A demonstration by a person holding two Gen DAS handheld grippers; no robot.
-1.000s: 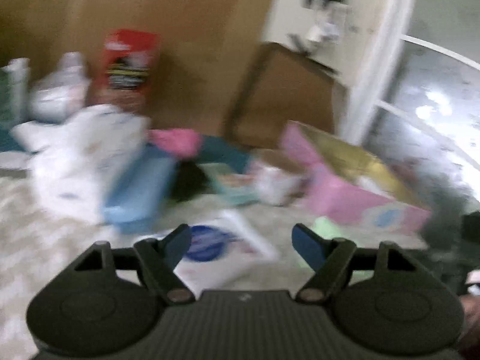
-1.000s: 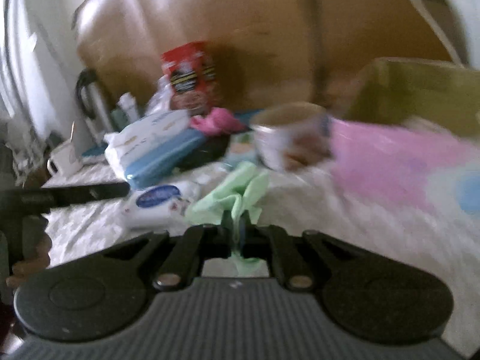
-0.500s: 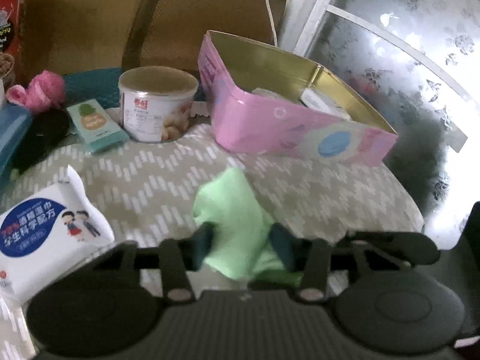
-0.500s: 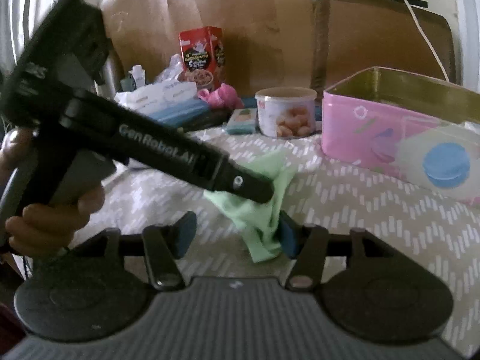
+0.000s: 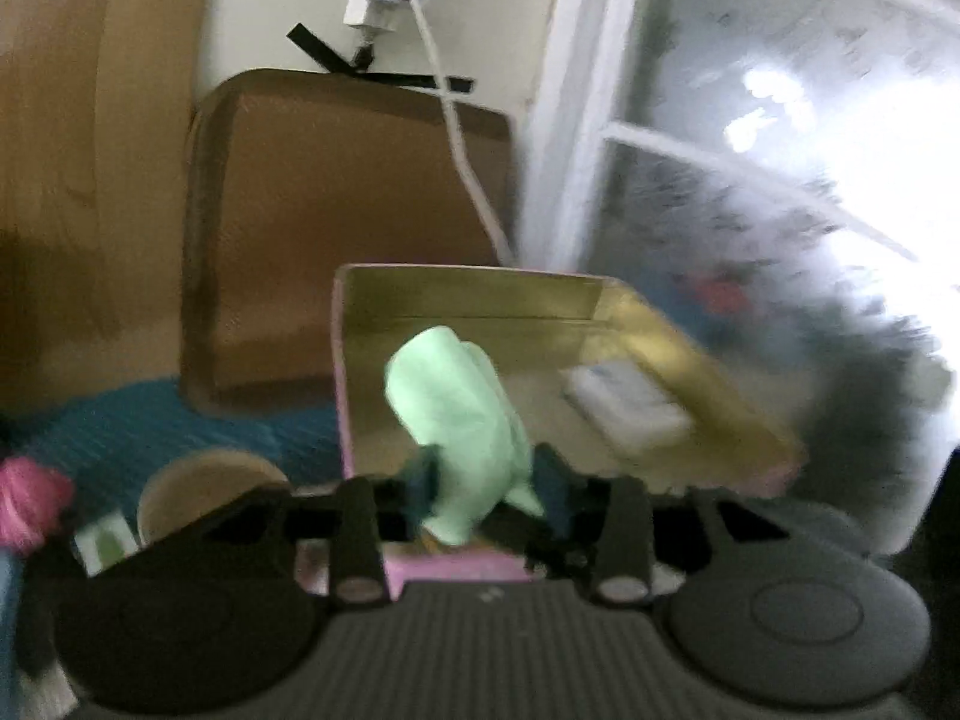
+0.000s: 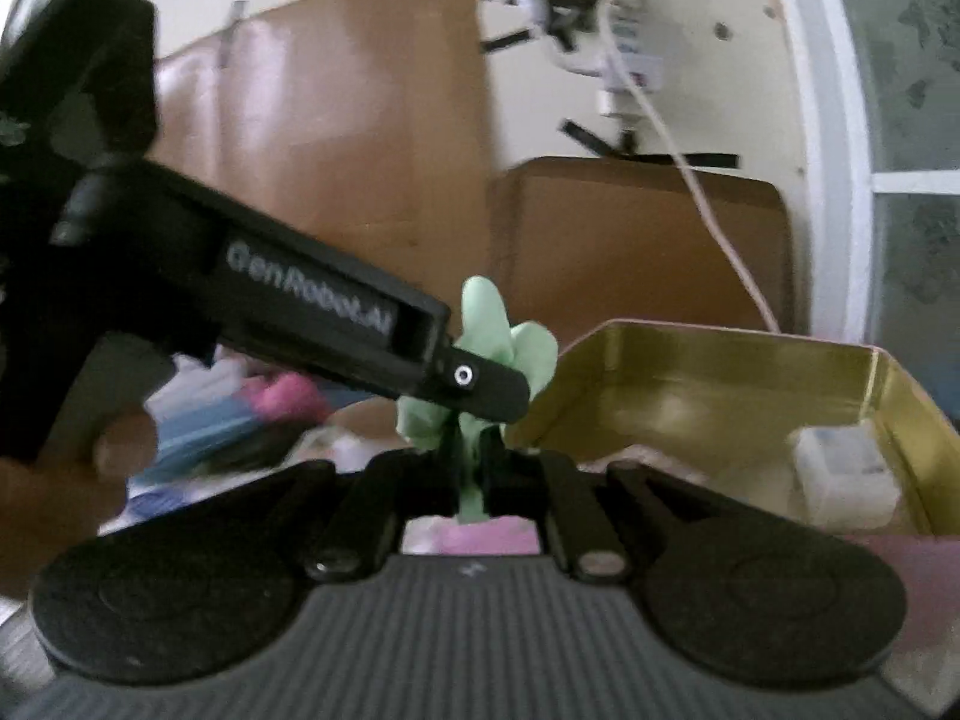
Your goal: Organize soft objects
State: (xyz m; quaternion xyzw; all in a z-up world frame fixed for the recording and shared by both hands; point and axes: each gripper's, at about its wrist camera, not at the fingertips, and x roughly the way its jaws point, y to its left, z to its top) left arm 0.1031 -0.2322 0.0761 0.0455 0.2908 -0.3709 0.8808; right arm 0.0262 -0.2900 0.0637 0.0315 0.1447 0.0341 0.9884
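Note:
A light green cloth (image 5: pixel 462 414) is held in the air by both grippers. My left gripper (image 5: pixel 483 489) is shut on its lower part, just above the near wall of the pink tin (image 5: pixel 456 567) with a gold inside. My right gripper (image 6: pixel 471 468) is shut on a lower strip of the same green cloth (image 6: pixel 498 330), to the left of the tin (image 6: pixel 690 360). The left gripper's black body (image 6: pixel 288 294) crosses the right wrist view and covers part of the cloth.
A white packet (image 5: pixel 624 402) lies inside the tin, also seen in the right wrist view (image 6: pixel 840 474). A round can (image 5: pixel 204 492), a pink soft item (image 5: pixel 30 504) and a teal cloth (image 5: pixel 150 426) lie left. Brown boards, a white cable (image 5: pixel 456 138) and a window stand behind.
Both grippers have lifted the green cloth off the patterned surface and carried it to the pink tin. The right gripper, open half a second ago, is shut on the cloth now.

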